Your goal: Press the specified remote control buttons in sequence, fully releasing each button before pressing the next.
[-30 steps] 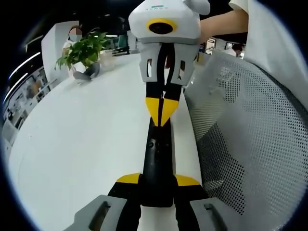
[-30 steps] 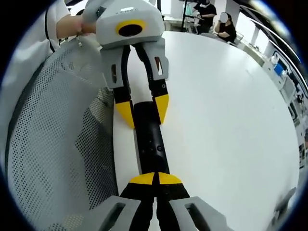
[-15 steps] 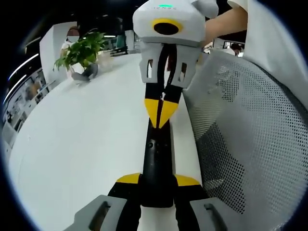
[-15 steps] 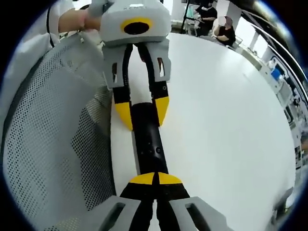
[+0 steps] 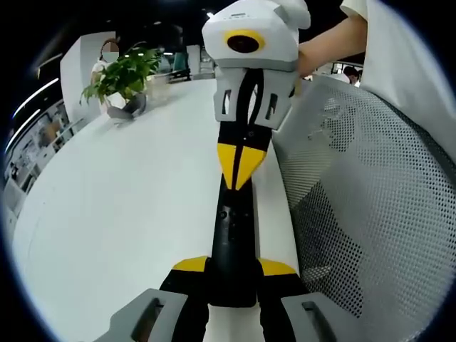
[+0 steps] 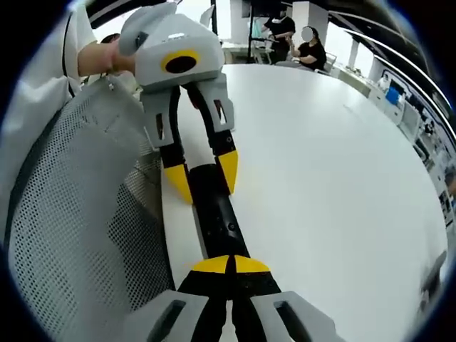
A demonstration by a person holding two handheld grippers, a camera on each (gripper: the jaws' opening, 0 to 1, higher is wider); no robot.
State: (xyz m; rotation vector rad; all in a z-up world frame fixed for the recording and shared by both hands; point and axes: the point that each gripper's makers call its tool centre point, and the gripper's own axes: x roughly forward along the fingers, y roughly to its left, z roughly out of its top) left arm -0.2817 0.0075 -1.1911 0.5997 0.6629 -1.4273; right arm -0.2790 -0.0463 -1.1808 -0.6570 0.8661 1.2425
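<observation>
A: Left gripper view: what is the left gripper [image 5: 231, 269] doing?

B: Its yellow-tipped jaws are clamped on the near end of a long black remote control [image 5: 233, 235]. The remote lies along the edge of the white desk [image 5: 121, 206], right beside a grey mesh chair back [image 5: 356, 214]. The right gripper [image 5: 241, 167] comes in from the far side, jaws together in one yellow point, set down on the remote's far end.

A: And from the other side?

B: In the right gripper view the right gripper [image 6: 229, 265] has its jaws pressed together over the remote control [image 6: 217, 214], and the left gripper [image 6: 203, 178] straddles the far end, one yellow tip on each side.

A: How would the remote handle?

B: I'd judge it light, stiff and slim, with smooth plastic that could slip. Gripping across its narrow sides at one end, clear of the buttons, looks right, so the closed tip can push down without tipping it off the desk's edge.

A: Any writing?

B: None I can read. The buttons are small bumps without legible marks. A potted plant [image 5: 122, 77] stands at the far side of the desk, and people sit beyond it.
</observation>
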